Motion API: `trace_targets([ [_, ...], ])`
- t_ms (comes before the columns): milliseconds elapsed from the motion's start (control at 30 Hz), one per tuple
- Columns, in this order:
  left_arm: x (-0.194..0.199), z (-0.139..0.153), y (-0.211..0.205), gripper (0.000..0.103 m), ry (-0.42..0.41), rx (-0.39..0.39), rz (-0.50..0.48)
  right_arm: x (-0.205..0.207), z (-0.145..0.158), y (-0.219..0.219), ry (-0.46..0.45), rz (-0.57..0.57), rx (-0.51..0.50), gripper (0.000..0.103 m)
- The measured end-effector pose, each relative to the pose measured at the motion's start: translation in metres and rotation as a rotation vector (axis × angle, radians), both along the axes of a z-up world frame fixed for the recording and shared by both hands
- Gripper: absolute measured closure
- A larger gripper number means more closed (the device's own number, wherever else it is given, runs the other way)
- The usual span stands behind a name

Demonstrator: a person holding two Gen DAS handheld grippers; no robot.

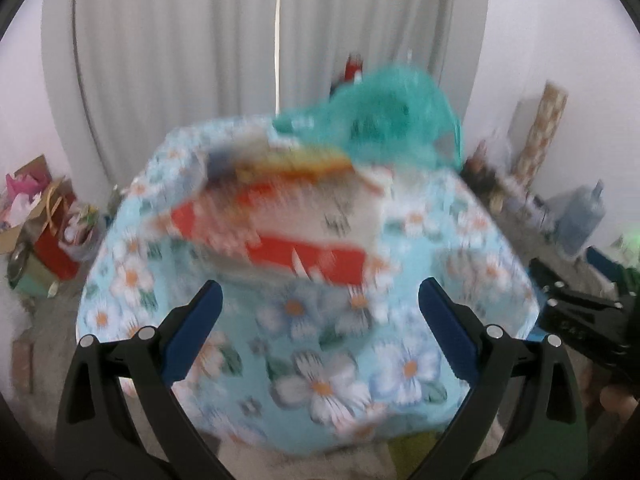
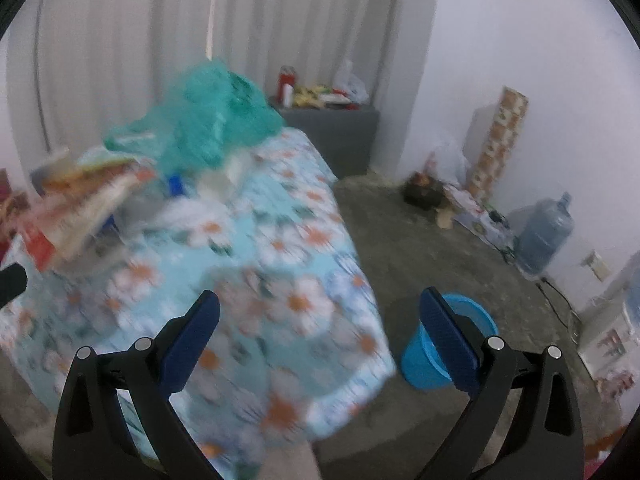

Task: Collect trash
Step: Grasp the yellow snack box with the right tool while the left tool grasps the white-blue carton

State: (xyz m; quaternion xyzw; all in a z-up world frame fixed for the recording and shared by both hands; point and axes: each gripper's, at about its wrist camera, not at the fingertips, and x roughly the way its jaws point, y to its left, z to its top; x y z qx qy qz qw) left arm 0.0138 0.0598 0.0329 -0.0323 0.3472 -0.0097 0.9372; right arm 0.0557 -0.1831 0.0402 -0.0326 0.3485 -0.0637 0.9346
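No text, label, brand, number or sign is legible in either wrist view. The red-and-white packaging (image 1: 304, 240), lying ahead of the left gripper's fingers on the floral tablecloth (image 1: 320, 360), carries dark and white markings, but motion blur makes them unreadable. The patterned box (image 2: 496, 144), far ahead and right of the right gripper's fingers, shows only a pattern.

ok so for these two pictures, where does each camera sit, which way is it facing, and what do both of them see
Left wrist: on the left gripper, facing the floral-cloth table head-on toward the curtain; own open fingers show, and the right gripper at the right edge.
Right wrist: on the right gripper, facing the table's right side, the floor and blue bucket; own open fingers show.
Shared: the table, the green plastic bag, the blurred trash pile, the curtain, the water jug.
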Motion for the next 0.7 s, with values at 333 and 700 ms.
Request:
trace_targets([
  [333, 0.022, 0.017, 0.113, 0.009, -0.120, -0.343, 0.068, 0.026, 0.039, 0.024, -0.142, 0.117, 0.137, 0.006],
  [700, 0.070, 0.025, 0.140, 0.009, -0.196, -0.258, -0.008, 0.066, 0.070, 0.031, -0.114, 0.301, 0.423, 0.006],
])
